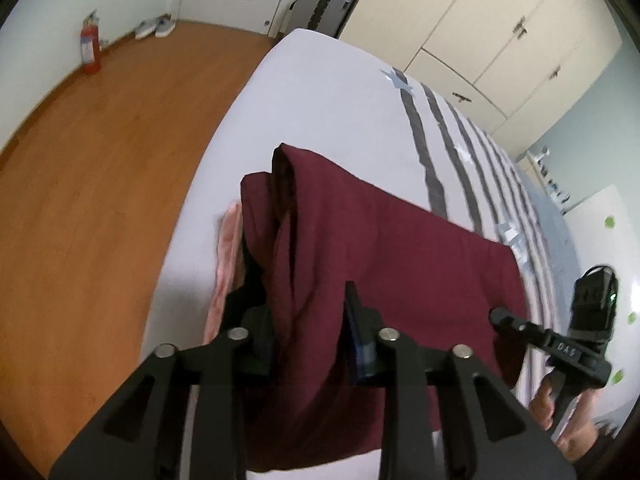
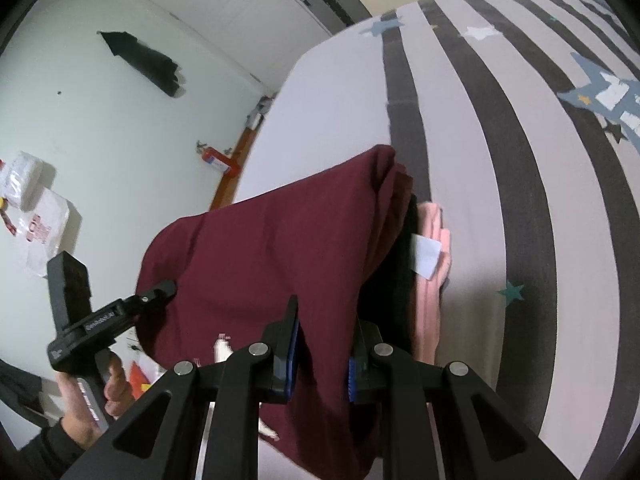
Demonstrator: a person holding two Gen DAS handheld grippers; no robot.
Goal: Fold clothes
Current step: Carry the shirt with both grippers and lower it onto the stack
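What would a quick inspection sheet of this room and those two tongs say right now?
Surface: bed with a pale sheet, dark stripes and star prints.
Job's things: maroon garment, folded and draped between both tongs; a pink garment with a white tag lies under it.
Clutter: nothing seen on the bed besides the clothes.
Grippers: left tongs have maroon cloth between the fingers; whether the pads press is unclear. Right tongs are clamped on the maroon cloth.
Cables: nothing seen.
Surroundings: wooden floor, red fire extinguisher, shoes by the wall, cream wardrobe.
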